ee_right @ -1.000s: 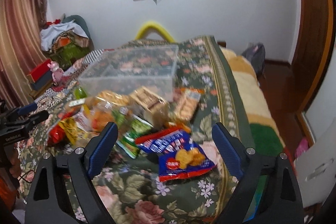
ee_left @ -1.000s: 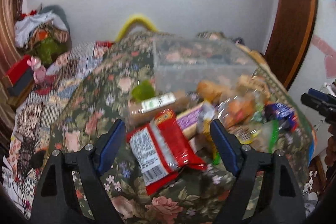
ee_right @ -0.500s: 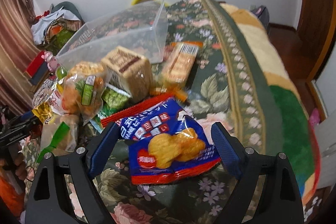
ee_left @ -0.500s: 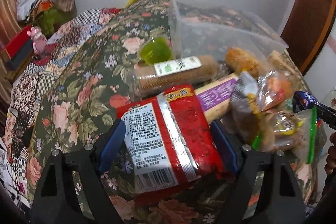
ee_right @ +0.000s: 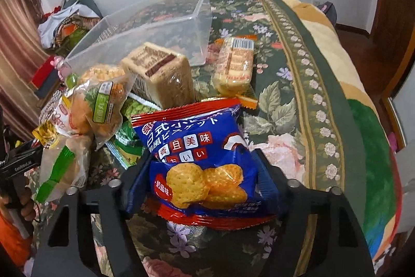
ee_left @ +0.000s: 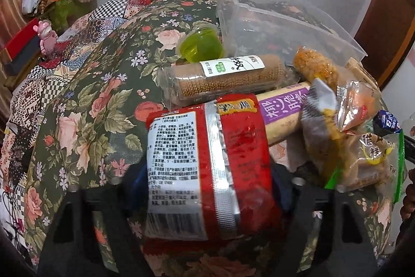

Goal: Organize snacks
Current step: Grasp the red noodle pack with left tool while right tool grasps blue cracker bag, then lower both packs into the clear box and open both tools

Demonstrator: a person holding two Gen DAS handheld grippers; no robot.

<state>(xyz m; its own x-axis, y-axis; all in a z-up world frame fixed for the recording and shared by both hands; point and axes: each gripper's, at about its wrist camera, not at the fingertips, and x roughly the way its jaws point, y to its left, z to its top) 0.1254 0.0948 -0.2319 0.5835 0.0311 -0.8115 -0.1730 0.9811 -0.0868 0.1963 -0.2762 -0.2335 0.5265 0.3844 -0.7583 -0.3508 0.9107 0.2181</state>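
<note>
A red snack packet (ee_left: 207, 168) is seen back-side up on the floral bed; a blue cracker packet (ee_right: 205, 162) is laid face up, near a clear plastic box (ee_right: 155, 25).

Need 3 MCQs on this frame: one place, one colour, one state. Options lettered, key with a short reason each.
1. Where is the green jelly cup?
A. inside the clear bin
B. on the floral cover, beside the clear bin
C. in the left gripper

2. What is the main colour of the cracker packet between the right gripper's fingers?
A. blue
B. yellow
C. white

3. What does the left gripper have between its fingers?
A. nothing
B. the purple-labelled roll
C. the red packet

Key: 1 B, the cup sits outside the bin's wall. 2 A, blue body with red edges. 3 C, both fingers flank the red packet's sides.
</note>
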